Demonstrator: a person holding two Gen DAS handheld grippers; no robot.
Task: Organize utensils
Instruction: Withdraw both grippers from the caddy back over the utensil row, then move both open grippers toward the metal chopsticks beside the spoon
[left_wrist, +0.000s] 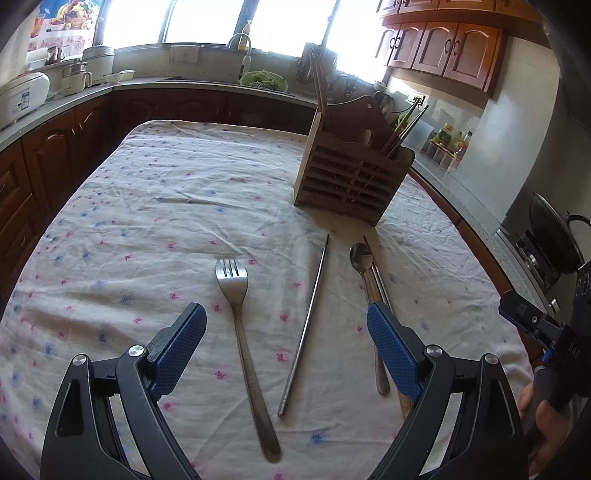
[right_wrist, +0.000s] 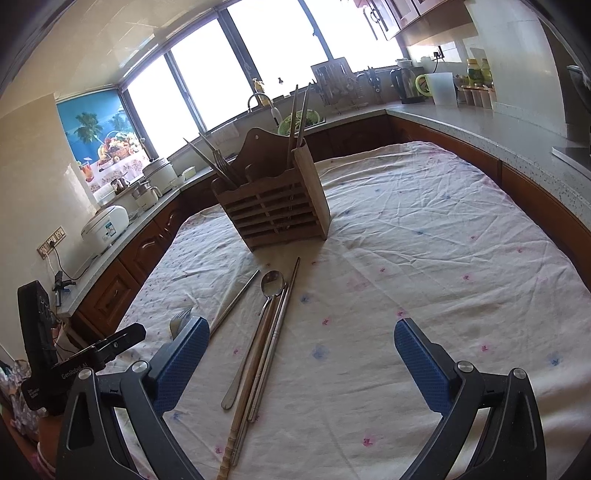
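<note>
Here, line by line:
Left gripper (left_wrist: 284, 334): jaws spread wide and holding nothing, hovering low over the cloth-covered desk (left_wrist: 129, 221); the fork and the lone chopstick lie in the gap between its blue pads (left_wrist: 179, 352).
Right gripper (right_wrist: 301, 350): jaws likewise wide apart and empty, above the near end of the desk, with the spoon bundle lying just inside its left pad.
Fork (left_wrist: 240, 332): flat on the cloth, tines pointing toward the holder, handle toward the camera.
Lone chopstick (left_wrist: 306, 321): metal, lying just right of the fork, apart from it, angled slightly toward the holder.
Spoon (left_wrist: 364, 266): bowl facing up near the holder's base, its handle running back beside other chopsticks (right_wrist: 273, 347) that touch it.
Utensil holder (left_wrist: 351, 173): slatted wooden caddy standing upright on the desk beyond the loose utensils, with chopsticks and other utensils already upright in its compartments.
Left wrist view only: the whole fork; the right gripper's body and the hand holding it at the right edge.
Right wrist view only: the full bundle beside the spoon, a wooden chopstick (right_wrist: 236, 413) among metal ones; the fork shows only as tine tips (right_wrist: 181, 317) behind the left pad; the left gripper's housing sits at the left edge.
</note>
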